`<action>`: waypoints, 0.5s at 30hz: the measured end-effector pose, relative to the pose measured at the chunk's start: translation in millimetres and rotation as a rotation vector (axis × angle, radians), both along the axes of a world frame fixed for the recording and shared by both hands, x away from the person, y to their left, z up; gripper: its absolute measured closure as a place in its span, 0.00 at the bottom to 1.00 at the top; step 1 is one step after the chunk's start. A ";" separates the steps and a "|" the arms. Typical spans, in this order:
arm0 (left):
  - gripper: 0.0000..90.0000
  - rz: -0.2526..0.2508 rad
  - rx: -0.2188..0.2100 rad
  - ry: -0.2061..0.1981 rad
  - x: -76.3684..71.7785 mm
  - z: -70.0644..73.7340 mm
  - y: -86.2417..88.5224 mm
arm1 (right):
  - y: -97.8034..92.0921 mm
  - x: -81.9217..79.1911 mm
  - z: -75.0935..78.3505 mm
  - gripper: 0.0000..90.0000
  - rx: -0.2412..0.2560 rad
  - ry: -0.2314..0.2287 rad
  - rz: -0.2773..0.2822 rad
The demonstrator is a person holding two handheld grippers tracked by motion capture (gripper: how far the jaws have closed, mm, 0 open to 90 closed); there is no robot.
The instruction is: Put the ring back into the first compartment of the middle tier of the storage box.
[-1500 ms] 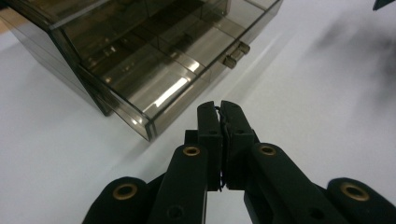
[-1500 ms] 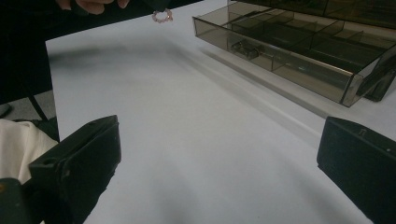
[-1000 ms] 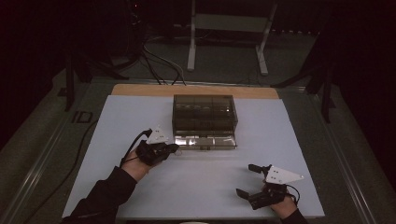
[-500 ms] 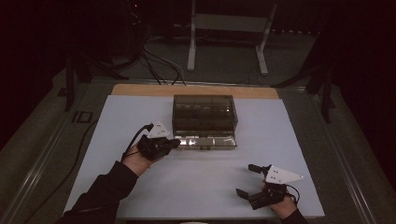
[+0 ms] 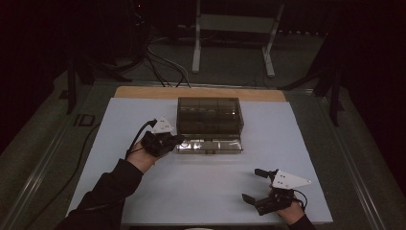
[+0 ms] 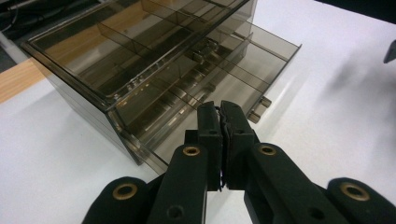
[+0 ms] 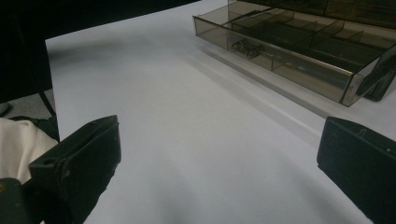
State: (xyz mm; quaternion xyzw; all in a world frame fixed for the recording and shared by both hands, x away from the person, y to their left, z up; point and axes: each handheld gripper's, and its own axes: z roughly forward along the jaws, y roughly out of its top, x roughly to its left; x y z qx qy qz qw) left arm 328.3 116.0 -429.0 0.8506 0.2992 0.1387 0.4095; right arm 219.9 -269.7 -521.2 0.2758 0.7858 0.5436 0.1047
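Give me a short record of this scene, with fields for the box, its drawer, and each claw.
box: smoky clear drawer cabinet on the white table
drawer: bottom drawer pulled out, with dividers
left claw: jaws together, at the drawer's left front corner
right claw: jaws wide apart, holding nothing, near the table's front right, away from the box

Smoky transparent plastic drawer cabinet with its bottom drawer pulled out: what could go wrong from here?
1. The left gripper, jaws shut, sits at the corner of the pulled-out bottom drawer of the smoky transparent plastic drawer cabinet; a sideways push there may skew the drawer or slide the light cabinet across the white table sheet.
2. The small metal part in one drawer compartment could jump out if the drawer is jolted.
3. The right gripper, open, rests far off, so nothing steadies the cabinet.
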 end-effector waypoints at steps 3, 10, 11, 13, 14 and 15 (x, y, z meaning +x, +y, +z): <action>1.00 0.002 0.009 -0.001 0.9 -2.6 -1.3 | 0.0 -0.1 0.1 0.00 0.002 0.000 -0.001; 1.00 0.014 0.002 0.009 9.0 -6.1 -1.2 | 0.2 -0.1 0.1 0.00 0.001 0.001 0.001; 1.00 0.016 0.004 0.006 10.1 -6.4 -1.8 | 0.1 -0.1 0.1 0.00 0.002 0.000 0.001; 1.00 0.018 -0.001 0.011 12.9 -7.4 -1.9 | 0.0 0.0 0.0 0.00 0.001 0.001 0.001; 1.00 0.024 -0.008 0.015 14.1 -8.3 -1.8 | -0.1 -0.1 0.1 0.00 0.002 0.001 0.001; 1.00 0.025 -0.004 0.013 14.9 -9.5 -2.2 | 0.0 -0.1 0.1 0.00 0.001 0.000 0.001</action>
